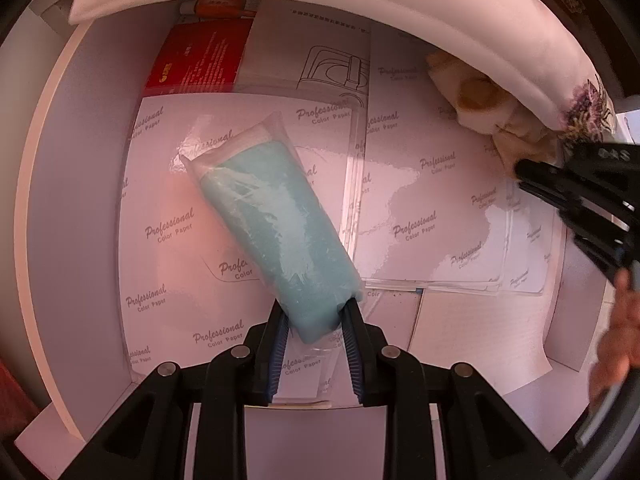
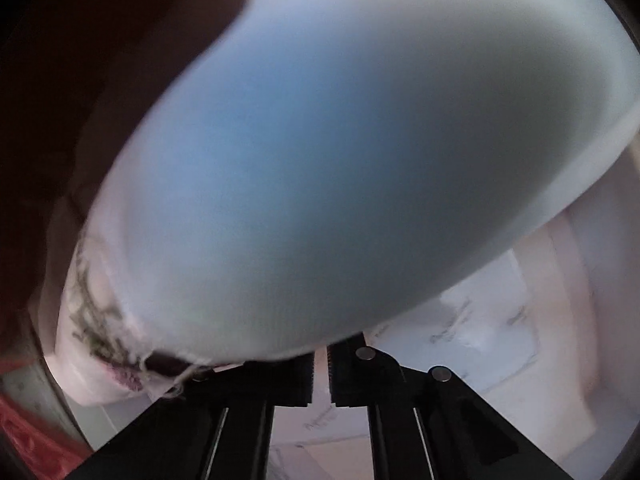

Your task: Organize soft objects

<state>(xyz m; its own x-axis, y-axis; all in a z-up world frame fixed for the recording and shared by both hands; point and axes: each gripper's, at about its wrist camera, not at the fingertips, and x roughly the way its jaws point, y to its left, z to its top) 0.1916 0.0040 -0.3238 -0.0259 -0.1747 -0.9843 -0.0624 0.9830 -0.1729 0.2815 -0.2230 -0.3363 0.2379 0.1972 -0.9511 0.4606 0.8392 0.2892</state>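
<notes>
Two grippers are at work over a white box lined with packs of colour paper (image 1: 256, 220). The left gripper (image 1: 316, 320) points straight down, its jaws clamped on the lower end of a soft blue roll in a clear bag (image 1: 276, 224); the roll lies slanted on the paper, near the middle of the box floor. The right gripper (image 1: 524, 172) reaches in from the far right edge, jaws drawn together, tips at a crumpled beige cloth (image 1: 484, 100) tucked under a thick white foam sheet (image 1: 360, 4). Whether cloth is actually pinched I cannot tell: the right wrist view is blurred and mostly filled by the foam.

Judgement: the step is clearing the cloth from beneath the foam. Best done by a slow, steady pull, checking the pinch first, while the left holds the roll quiet.
</notes>
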